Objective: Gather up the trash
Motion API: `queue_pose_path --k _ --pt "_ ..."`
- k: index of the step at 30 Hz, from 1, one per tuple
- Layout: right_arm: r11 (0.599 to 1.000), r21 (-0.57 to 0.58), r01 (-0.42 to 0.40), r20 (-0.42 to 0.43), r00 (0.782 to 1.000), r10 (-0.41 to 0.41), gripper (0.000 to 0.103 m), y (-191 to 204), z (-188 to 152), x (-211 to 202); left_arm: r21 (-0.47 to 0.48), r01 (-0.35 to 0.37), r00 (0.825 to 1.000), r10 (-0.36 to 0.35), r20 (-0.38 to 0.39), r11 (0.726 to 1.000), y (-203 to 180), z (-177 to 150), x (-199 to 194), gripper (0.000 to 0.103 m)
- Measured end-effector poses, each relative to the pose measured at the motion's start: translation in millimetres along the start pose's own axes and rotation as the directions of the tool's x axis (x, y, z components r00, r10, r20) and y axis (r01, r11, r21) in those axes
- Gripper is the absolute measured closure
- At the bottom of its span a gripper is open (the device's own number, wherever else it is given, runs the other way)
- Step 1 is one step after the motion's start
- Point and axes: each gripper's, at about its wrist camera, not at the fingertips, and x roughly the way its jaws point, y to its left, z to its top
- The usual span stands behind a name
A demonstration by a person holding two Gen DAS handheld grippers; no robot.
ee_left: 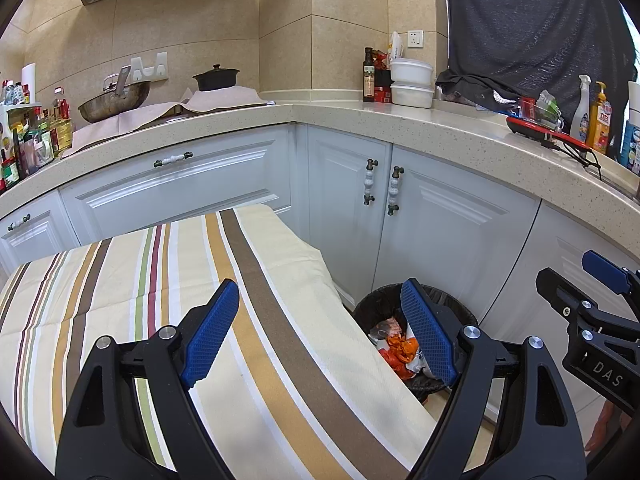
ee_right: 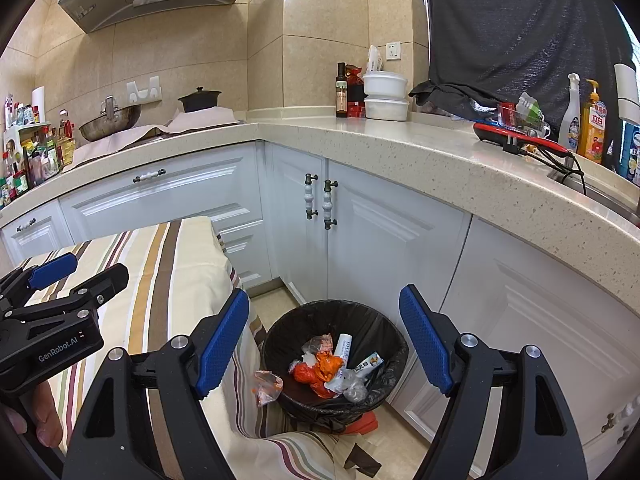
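A black-lined trash bin [ee_right: 384, 344] stands on the floor beside the striped table; it also shows in the left wrist view [ee_left: 452, 304]. Inside lie orange wrappers [ee_right: 316, 372], a white tube [ee_right: 343, 346] and clear plastic. A clear-and-orange wrapper [ee_right: 267, 386] hangs on the bin's left rim. My right gripper [ee_right: 324, 336] is open and empty above the bin. My left gripper [ee_left: 316, 328] is open and empty over the table's right edge. Each gripper shows in the other's view, the right one [ee_left: 600, 276] and the left one [ee_right: 56, 272].
The striped tablecloth [ee_left: 160, 288] covers the table at left. White cabinets [ee_right: 380, 240] and a beige counter [ee_right: 400, 148] wrap around behind. On the counter are a wok [ee_left: 114, 102], a black pot [ee_left: 216, 78], bottles, and white containers [ee_left: 412, 84].
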Motion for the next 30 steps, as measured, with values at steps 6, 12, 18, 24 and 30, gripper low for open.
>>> queue_pose_path --k 6,12,18,24,30 --pt "1.0 0.001 0.0 0.0 1.0 0.0 0.028 -0.3 0.2 -0.4 -0.008 0.007 1.0 -0.007 -0.006 1.0 1.0 0.6 -0.4 0.022" --pt "1.0 0.002 -0.001 -0.001 1.0 0.001 0.028 -0.5 0.4 -0.3 0.002 0.006 1.0 -0.006 0.007 1.0 -0.4 2.3 -2.5 0.022" --pt "1.0 0.001 -0.001 -0.003 1.0 0.001 0.028 -0.6 -0.4 0.0 0.005 0.012 1.0 -0.012 0.019 1.0 -2.7 3.2 -4.8 0.015" --pt "1.0 0.0 -0.002 -0.006 1.0 0.002 0.027 0.1 -2.4 1.3 0.014 0.022 1.0 -0.022 0.022 1.0 -5.4 4.2 -3.5 0.005" --pt "1.0 0.003 -0.003 -0.01 1.0 0.003 0.027 0.1 -5.2 2.4 0.008 0.005 1.0 -0.005 0.019 1.0 -5.4 2.2 -0.1 0.005"
